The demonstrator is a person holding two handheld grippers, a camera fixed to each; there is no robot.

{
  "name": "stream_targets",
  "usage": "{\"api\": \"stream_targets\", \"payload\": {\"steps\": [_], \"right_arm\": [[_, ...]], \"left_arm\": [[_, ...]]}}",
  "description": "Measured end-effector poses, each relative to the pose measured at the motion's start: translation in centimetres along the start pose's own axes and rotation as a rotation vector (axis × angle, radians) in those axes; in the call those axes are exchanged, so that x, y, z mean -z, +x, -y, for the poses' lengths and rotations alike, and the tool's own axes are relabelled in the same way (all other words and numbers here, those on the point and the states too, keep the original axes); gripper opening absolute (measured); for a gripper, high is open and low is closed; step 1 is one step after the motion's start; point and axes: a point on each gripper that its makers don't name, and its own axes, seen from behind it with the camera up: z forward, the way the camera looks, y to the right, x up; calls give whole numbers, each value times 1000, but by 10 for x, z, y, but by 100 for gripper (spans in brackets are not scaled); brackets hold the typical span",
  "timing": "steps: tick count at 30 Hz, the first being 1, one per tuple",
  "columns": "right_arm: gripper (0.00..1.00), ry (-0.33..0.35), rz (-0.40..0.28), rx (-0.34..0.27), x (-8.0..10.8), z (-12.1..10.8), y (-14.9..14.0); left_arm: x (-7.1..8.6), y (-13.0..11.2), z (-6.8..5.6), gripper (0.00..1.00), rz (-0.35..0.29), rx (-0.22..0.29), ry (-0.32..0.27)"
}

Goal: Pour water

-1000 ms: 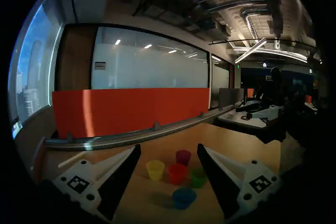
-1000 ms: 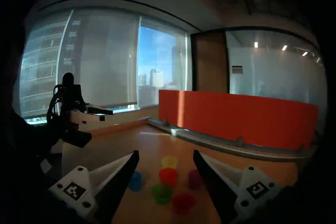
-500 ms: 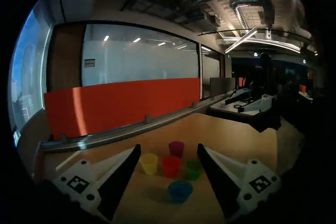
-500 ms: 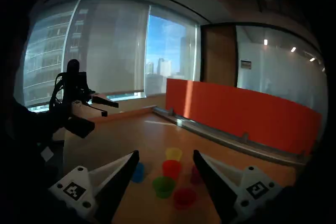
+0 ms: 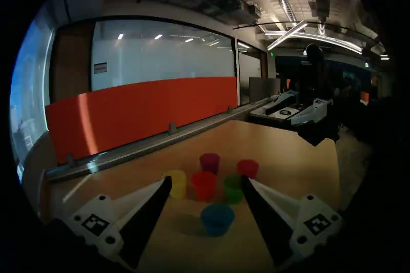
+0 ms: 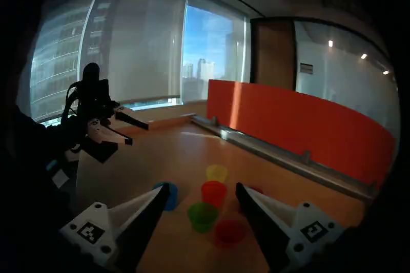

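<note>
Worktop (image 5: pixel 292 158) of pale wood carries six small cups (image 6: pixel 213 192) bunched close, probably so one can be tipped into a neighbour. Above it the left gripper (image 5: pixel 205 180) and right gripper (image 6: pixel 201 187) hover, fingers apart and empty, each framing the cluster from its own side. Whether any cup holds water is too dark to tell, and a finger mostly hides the purple cup (image 5: pixel 209 162) in the right gripper view.

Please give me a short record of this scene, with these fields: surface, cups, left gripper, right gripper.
surface: wooden table
cups: six in one cluster: yellow cup, red cup, green cup, blue cup, purple cup, second red cup
left gripper: open, empty, aimed at the cups
right gripper: open, empty, aimed at the cups
</note>
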Motion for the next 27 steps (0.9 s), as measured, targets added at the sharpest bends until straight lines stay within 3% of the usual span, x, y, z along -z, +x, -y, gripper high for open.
{"api": "stream_targets", "payload": {"steps": [15, 27], "right_arm": [[100, 0, 69, 23, -15, -4, -39], [100, 3, 107, -3, -28, -7, -70]], "left_arm": [[-19, -42, -11, 100, 64, -26, -39], [-34, -75, -18, 100, 127, -31, -75]]}}
